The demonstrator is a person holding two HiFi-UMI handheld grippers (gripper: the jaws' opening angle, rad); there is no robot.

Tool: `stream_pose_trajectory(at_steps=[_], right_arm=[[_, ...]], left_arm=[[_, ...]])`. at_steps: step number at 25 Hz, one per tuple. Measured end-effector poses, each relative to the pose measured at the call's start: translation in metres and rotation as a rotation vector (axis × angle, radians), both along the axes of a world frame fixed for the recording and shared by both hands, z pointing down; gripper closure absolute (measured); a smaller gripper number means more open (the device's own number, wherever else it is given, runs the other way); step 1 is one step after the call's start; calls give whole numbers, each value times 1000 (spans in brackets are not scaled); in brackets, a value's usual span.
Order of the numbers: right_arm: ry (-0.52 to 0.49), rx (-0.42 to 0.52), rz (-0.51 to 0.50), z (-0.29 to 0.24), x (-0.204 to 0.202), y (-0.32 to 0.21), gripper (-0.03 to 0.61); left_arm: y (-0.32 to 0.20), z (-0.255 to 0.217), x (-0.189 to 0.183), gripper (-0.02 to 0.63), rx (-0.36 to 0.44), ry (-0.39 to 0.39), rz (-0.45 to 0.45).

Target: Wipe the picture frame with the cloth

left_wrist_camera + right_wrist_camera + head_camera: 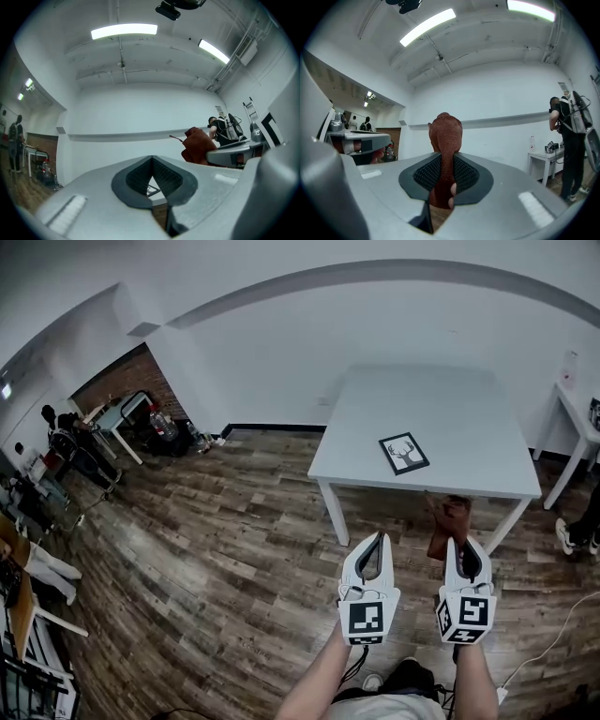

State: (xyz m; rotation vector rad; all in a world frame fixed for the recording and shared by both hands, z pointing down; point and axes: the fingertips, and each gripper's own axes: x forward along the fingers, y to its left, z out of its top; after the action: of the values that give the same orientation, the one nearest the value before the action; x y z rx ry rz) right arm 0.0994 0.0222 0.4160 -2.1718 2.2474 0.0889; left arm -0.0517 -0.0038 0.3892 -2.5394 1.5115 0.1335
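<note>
In the head view, one picture frame lies flat near the front edge of a white table, right of centre and well apart from both grippers, with bare wood floor between. A second white table cuts the right edge. At the bottom, the left gripper is closed and empty, and the right gripper holds up one red-brown cloth. The left gripper view shows the left gripper with its jaw tips touching and nothing between them. The cloth shows at mid right, and behind it is a person with a backpack, unseen from the head. In the right gripper view, the right gripper is clamped on the cloth, which stands upright at centre and hides the wall behind. The same person stands at the right by a small table.
</note>
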Motion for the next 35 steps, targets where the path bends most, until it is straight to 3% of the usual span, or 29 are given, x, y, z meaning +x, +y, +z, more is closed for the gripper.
stream_pose_trajectory(at_steps=[6,11,22,30,35], right_arm=[[0,-17,-23,17,14,-81,488],[-18,-47,-38,28,50,-174,489],[17,-102,-128,33,97,-341,488],[20,-176,-155,63,95,-403,488],[12,-336,-196,114,74,-437,488]], left_arm=[[-77,12,23,614,1,-16,-3],[-166,14,57,612,-5,-33,-28],[-334,10,118,612,-13,8,-64],[-397,28,117,612,-37,4,-78],[-420,42,102,612,-64,7,-93]])
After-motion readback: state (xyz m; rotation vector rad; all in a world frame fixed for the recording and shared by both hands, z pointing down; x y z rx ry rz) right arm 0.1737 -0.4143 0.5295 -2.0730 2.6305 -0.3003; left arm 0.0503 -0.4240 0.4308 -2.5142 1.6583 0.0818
